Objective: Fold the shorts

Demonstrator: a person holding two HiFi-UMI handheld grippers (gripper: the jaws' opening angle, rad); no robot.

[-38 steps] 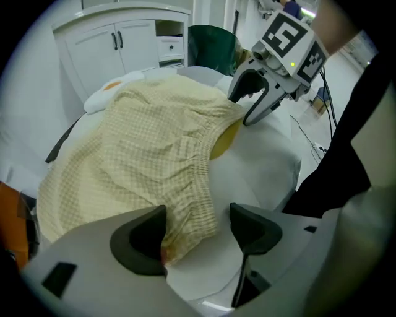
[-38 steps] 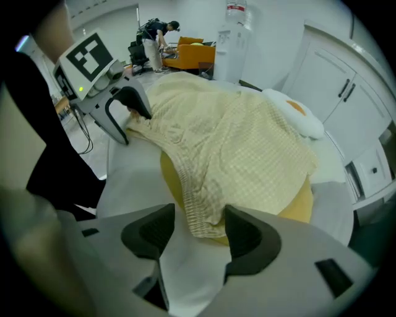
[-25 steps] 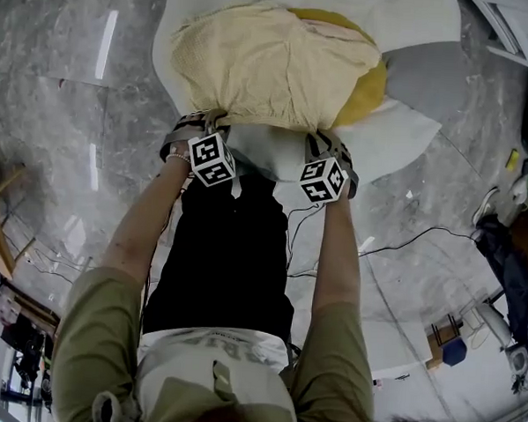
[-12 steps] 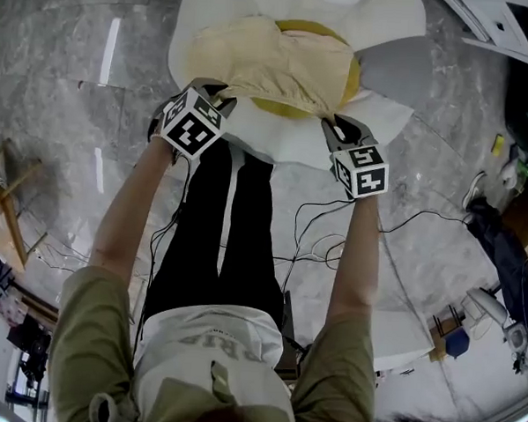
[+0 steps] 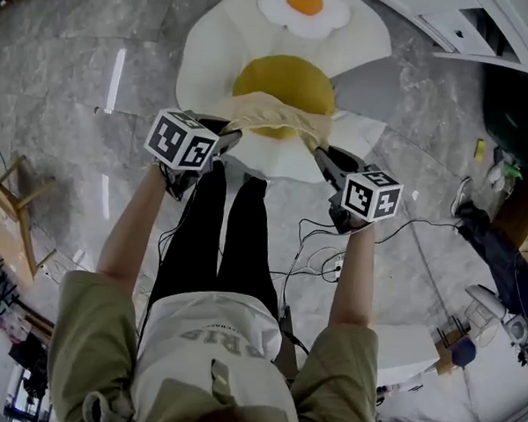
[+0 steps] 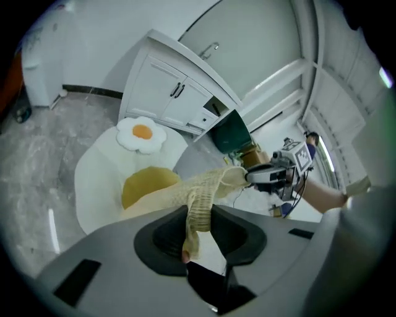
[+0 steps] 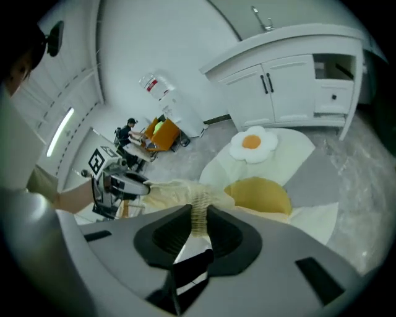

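Note:
The pale yellow shorts (image 5: pixel 275 122) hang in the air as a narrow band stretched between my two grippers, above the egg-shaped white rug (image 5: pixel 206 61) with its yellow yolk (image 5: pixel 284 81). My left gripper (image 5: pixel 223 142) is shut on the ribbed waistband (image 6: pixel 199 207) at the left end. My right gripper (image 5: pixel 324 156) is shut on the waistband's other end (image 7: pixel 198 213). In the left gripper view the right gripper (image 6: pixel 272 174) shows at the far end of the cloth. In the right gripper view the left gripper (image 7: pixel 120 184) shows likewise.
A small egg-flower cushion (image 5: pixel 303 5) lies at the rug's far end. White cabinets (image 6: pixel 176 93) stand behind it. Cables (image 5: pixel 315 252) trail on the marble floor by my legs. A wooden chair (image 5: pixel 3 223) stands at the left, with clutter (image 5: pixel 500 245) at the right.
Both grippers have risen and rolled, lifting the shorts off the rug. The cloth, spread flat over the yolk before, now hangs bunched between them, and the yolk is uncovered.

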